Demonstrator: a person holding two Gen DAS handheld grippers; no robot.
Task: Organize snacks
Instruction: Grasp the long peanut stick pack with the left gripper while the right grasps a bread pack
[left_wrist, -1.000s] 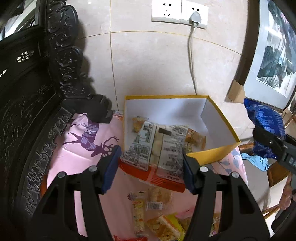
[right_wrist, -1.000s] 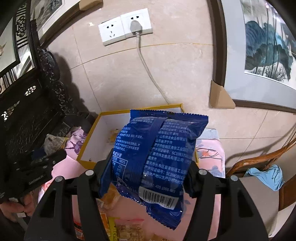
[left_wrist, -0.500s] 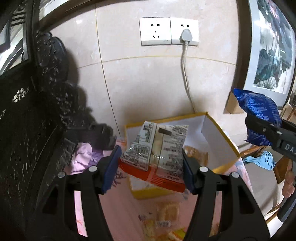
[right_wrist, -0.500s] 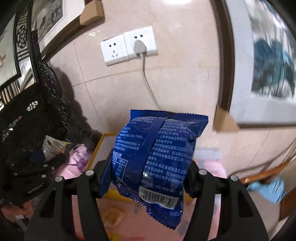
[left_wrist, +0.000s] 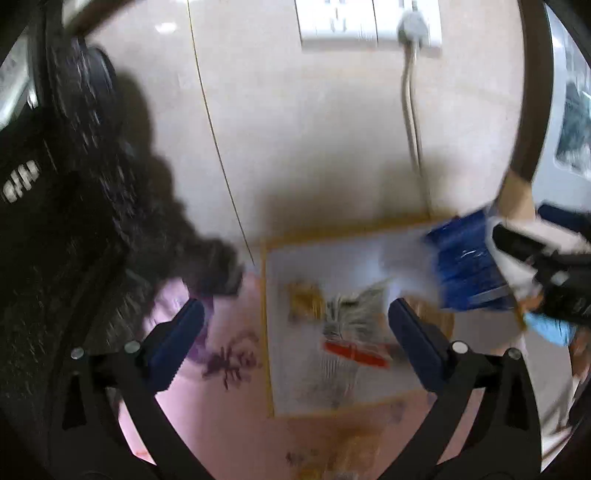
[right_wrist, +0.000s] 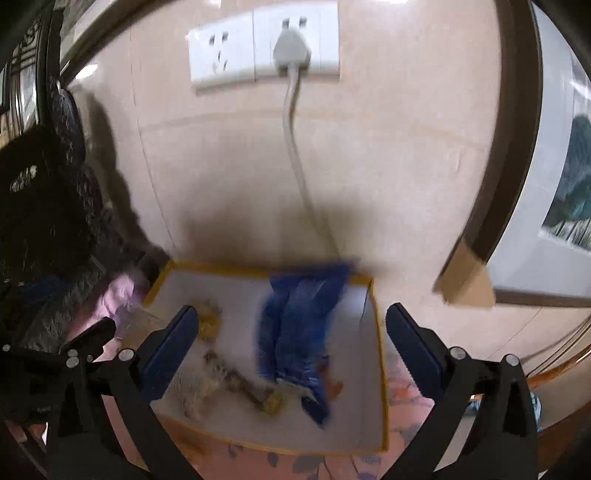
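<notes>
A yellow-rimmed white box stands on the pink cloth against the wall. My left gripper is open above it; the silver and red snack pack is blurred, free of the fingers, over the box floor. My right gripper is open; the blue snack bag is blurred and loose in the box. In the left wrist view the blue bag shows beside the right gripper's body. Small snacks lie in the box.
A dark carved wooden cabinet stands on the left. A wall socket with a plugged cable is above the box. A framed painting leans at right. More snacks lie on the pink cloth in front.
Both grippers have opened and let go of their packs. The silver pack and the blue bag have dropped toward the box. Both views are motion blurred and closer to the box.
</notes>
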